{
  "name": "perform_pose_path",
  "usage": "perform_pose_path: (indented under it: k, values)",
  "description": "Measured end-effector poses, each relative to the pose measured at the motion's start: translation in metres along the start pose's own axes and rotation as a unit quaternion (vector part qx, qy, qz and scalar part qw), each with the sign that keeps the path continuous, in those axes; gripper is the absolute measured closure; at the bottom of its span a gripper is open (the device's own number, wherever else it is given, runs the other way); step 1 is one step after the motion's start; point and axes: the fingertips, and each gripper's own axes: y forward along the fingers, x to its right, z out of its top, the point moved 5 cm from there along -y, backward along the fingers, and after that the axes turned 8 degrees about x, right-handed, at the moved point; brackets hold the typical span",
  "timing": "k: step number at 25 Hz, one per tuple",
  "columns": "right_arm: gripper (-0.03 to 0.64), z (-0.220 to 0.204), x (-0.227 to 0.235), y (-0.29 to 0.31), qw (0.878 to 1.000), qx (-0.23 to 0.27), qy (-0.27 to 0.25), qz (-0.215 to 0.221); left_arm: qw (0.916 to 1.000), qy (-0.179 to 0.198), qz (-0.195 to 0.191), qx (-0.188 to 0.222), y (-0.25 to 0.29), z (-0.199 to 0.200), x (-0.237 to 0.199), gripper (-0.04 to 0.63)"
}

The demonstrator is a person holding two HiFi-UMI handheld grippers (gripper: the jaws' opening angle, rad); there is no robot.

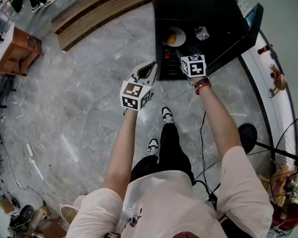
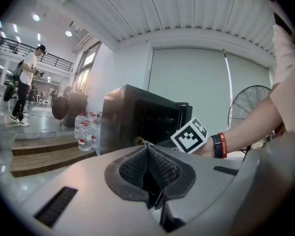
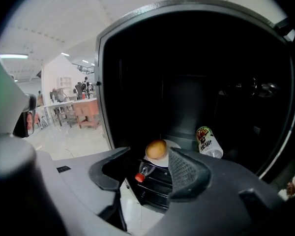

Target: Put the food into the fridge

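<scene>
The black fridge stands open in front of me. On a shelf inside it lies a white plate with a round golden bun, also seen from above. A small labelled bottle lies to the right of the plate. A red-capped bottle sits lower, in front of the shelf. My right gripper is open at the fridge mouth, with nothing pressed between its pads. My left gripper is shut and empty, held back left of the fridge.
The fridge door swings out to the right. Water bottles stand on wooden steps to the left. A fan and a stand's black base are on the right. A person stands far off.
</scene>
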Motion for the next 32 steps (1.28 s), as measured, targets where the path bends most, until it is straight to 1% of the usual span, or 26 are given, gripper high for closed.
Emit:
perform_pose_path:
  k: [14, 21, 26, 32]
  values:
    - [0.422, 0.031, -0.028, -0.088, 0.999, 0.031, 0.04, -0.008, 0.9999, 0.012, 0.0, 0.001, -0.039, 0.038, 0.021, 0.577]
    - [0.468, 0.046, -0.033, -0.138, 0.997, 0.05, 0.048, -0.023, 0.9998, 0.021, 0.001, 0.006, -0.06, 0.056, 0.032, 0.577]
    - [0.485, 0.054, -0.037, -0.167, 0.996, 0.064, 0.055, -0.031, 0.9998, 0.019, 0.007, 0.007, -0.071, 0.063, 0.036, 0.577]
    - [0.516, 0.067, -0.047, -0.197, 0.993, 0.091, 0.061, -0.037, 0.9995, 0.022, 0.016, 0.014, -0.086, 0.076, 0.041, 0.577]
